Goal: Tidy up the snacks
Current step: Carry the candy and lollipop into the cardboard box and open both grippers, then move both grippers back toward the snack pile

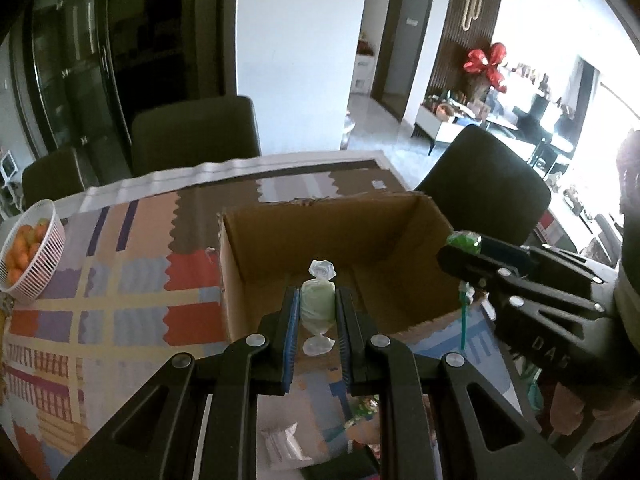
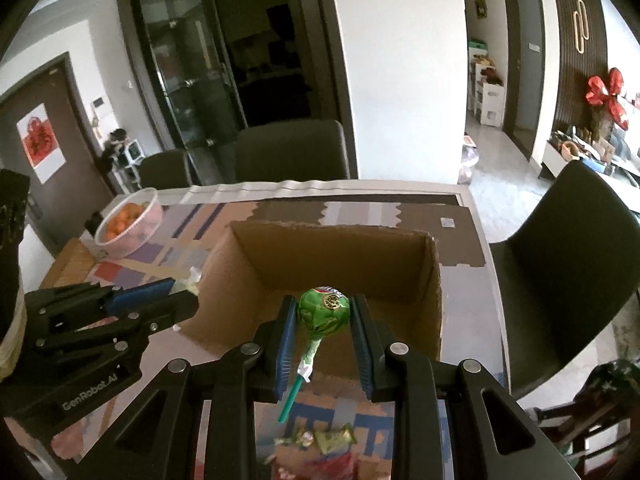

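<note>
An open cardboard box (image 1: 280, 276) (image 2: 434, 320) stands on the patterned tablecloth. My left gripper (image 1: 317, 308) is shut on a pale green wrapped candy (image 1: 317, 306) and holds it over the box's near edge. My right gripper (image 2: 325, 316) is shut on a green lollipop (image 2: 324, 312) whose teal stick hangs down, just above the box's near wall. In the left wrist view the right gripper (image 1: 466, 250) is at the box's right corner with the lollipop (image 1: 464, 239). In the right wrist view the left gripper (image 2: 188, 292) is at the box's left side.
A white basket of oranges (image 1: 28, 252) (image 2: 128, 220) sits at the table's far left. Loose snack packets lie on the cloth below the grippers (image 1: 282, 446) (image 2: 332, 438). Dark chairs stand behind the table (image 1: 196, 136) and at its right (image 2: 568, 248).
</note>
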